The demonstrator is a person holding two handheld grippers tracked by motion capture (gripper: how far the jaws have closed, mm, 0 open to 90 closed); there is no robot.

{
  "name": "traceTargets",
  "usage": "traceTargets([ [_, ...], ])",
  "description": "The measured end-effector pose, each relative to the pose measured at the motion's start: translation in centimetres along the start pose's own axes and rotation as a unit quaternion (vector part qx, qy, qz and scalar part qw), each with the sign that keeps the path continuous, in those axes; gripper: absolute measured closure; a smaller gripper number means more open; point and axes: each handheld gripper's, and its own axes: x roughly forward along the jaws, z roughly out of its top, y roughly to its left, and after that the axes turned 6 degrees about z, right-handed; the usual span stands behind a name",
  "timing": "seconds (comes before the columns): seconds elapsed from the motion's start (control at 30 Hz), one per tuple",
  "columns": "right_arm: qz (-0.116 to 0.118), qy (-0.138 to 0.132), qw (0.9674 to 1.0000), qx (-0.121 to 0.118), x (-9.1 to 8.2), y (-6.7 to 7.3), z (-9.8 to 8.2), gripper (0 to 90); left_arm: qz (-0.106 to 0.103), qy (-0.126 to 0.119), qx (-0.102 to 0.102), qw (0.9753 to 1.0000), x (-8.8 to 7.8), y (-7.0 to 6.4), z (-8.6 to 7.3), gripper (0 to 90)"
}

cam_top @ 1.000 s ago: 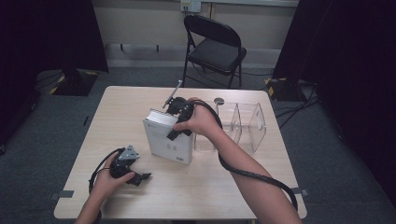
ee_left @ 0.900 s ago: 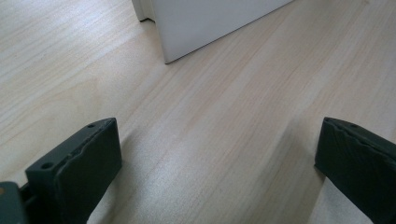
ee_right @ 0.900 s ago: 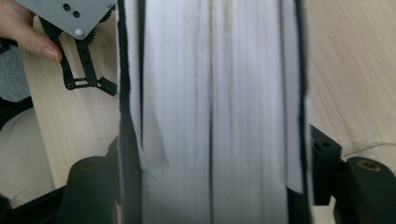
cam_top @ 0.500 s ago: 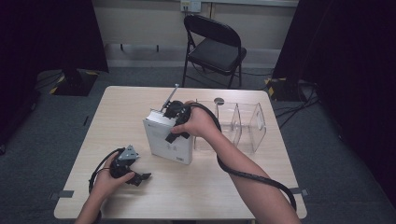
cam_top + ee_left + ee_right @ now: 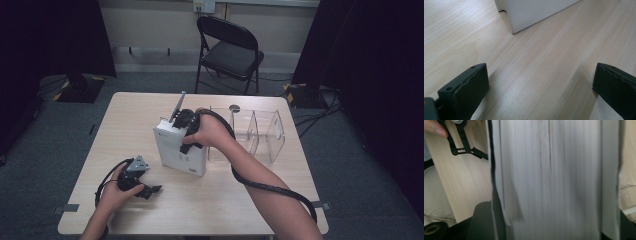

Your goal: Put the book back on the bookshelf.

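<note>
A thick white book (image 5: pixel 182 152) stands upright near the middle of the table (image 5: pixel 240 200). My right gripper (image 5: pixel 186 134) comes down over its top edge. In the right gripper view the page block (image 5: pixel 554 175) runs between the jaws of the right gripper (image 5: pixel 554 227). They have just been closing and now lie against both covers. My left gripper (image 5: pixel 150 191) rests on the table at the front left, open, with bare wood between the jaws of the left gripper (image 5: pixel 541 87). A lower corner of the book (image 5: pixel 534 12) stands ahead of it.
A clear plastic divider rack (image 5: pixel 255 132) stands just right of the book, touching or nearly so. A small dark disc (image 5: pixel 234 107) lies behind it. A black folding chair (image 5: pixel 230 50) stands beyond the far edge. The left gripper (image 5: pixel 461 140) is seen past the book.
The right hand has shifted slightly over the book's top and its jaws have drawn in on the book. The left hand and gripper have stayed put.
</note>
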Motion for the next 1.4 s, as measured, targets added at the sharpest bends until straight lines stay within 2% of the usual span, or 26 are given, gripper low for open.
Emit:
traceTargets([
  [0.23,-0.026,0.008,0.9995,-0.017,-0.1,0.5,0.1,49.9,0.000,0.000,0.000,1.0000,0.0,0.0,0.0,0.0],
  [0.33,-0.031,0.009,0.9994,-0.015,-0.2,0.7,0.1,51.5,-0.001,0.000,0.000,1.0000,0.0,0.0,0.0,0.0],
  [0.5,-0.025,0.012,0.9995,-0.019,-0.4,1.0,-0.5,51.6,-0.002,0.000,0.004,1.0000,0.0,0.1,0.0,0.0],
  [0.7,-0.013,0.013,0.9988,-0.045,-0.7,1.9,-1.9,51.0,-0.001,-0.002,0.004,1.0000,0.0,0.1,0.0,0.0],
  [0.87,-0.003,0.022,0.9978,-0.062,-0.8,1.7,-2.1,48.4,0.000,-0.002,0.004,1.0000,0.0,0.1,0.0,0.0],
  [1.03,-0.003,0.029,0.9979,-0.058,-0.8,1.6,-2.0,47.6,-0.001,-0.002,0.003,1.0000,0.0,0.1,0.0,0.0],
  [1.17,-0.005,0.043,0.9966,-0.070,-0.6,1.7,-1.9,45.5,-0.001,-0.002,0.004,1.0000,0.0,0.1,0.0,0.0],
  [1.4,-0.006,0.040,0.9973,-0.061,-0.5,1.7,-1.9,49.4,-0.001,0.000,0.004,1.0000,0.0,0.1,0.0,0.0],
])
